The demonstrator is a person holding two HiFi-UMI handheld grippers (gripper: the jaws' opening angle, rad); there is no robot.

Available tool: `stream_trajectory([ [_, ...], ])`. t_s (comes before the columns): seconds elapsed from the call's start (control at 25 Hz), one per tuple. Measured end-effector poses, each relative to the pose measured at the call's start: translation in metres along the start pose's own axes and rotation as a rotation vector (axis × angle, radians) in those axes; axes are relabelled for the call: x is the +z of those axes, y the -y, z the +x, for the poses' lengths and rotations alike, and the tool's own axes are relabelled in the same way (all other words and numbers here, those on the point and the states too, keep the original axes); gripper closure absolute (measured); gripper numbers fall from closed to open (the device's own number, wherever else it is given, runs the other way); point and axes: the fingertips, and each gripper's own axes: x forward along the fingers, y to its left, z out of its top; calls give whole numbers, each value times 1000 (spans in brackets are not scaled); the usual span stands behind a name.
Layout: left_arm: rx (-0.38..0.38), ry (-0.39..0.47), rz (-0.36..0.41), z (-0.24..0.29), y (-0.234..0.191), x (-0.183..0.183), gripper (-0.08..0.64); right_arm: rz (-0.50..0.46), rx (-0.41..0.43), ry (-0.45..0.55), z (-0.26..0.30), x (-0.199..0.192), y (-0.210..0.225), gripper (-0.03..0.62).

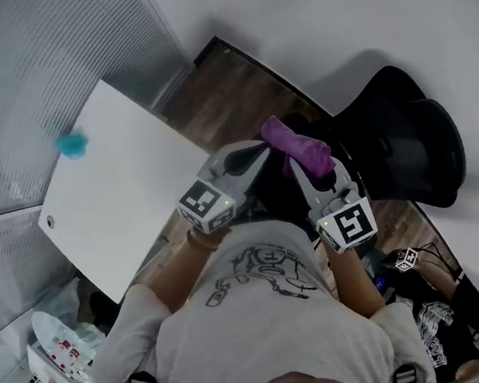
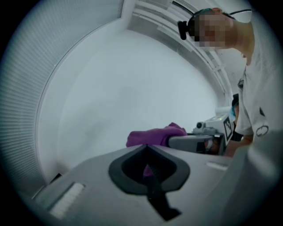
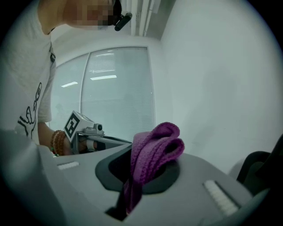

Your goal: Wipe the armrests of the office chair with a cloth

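Nearest is the person's white T-shirt [image 1: 263, 313]. Just beyond it both arms reach forward. The right gripper [image 1: 308, 167] has its fingers clenched on a purple cloth [image 3: 152, 148]. The cloth is folded over at the top, and one end hangs down between the fingers. The left gripper [image 2: 146, 146] is just left of it, its fingers pressed together with nothing between them and their tips close beside the cloth. The cloth is held up in the air. Behind it to the right is the black office chair [image 1: 415, 143], but I cannot tell if they touch. Far left stands a white counter [image 1: 128, 200] with a small blue thing [image 1: 72, 144] on its far edge.
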Motion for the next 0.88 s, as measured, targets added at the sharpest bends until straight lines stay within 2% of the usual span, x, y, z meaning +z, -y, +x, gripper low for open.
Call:
stream_trajectory([
  [0.16, 2, -4, 28, -5, 0, 5, 560, 6, 2, 32, 0, 7, -5, 565],
  [0.64, 2, 9, 40, -15, 10, 19, 560, 11, 2, 57, -3, 20, -14, 566],
  [0.88, -3, 24, 40, -22, 2, 21, 560, 13, -8, 61, 7, 21, -17, 566],
])
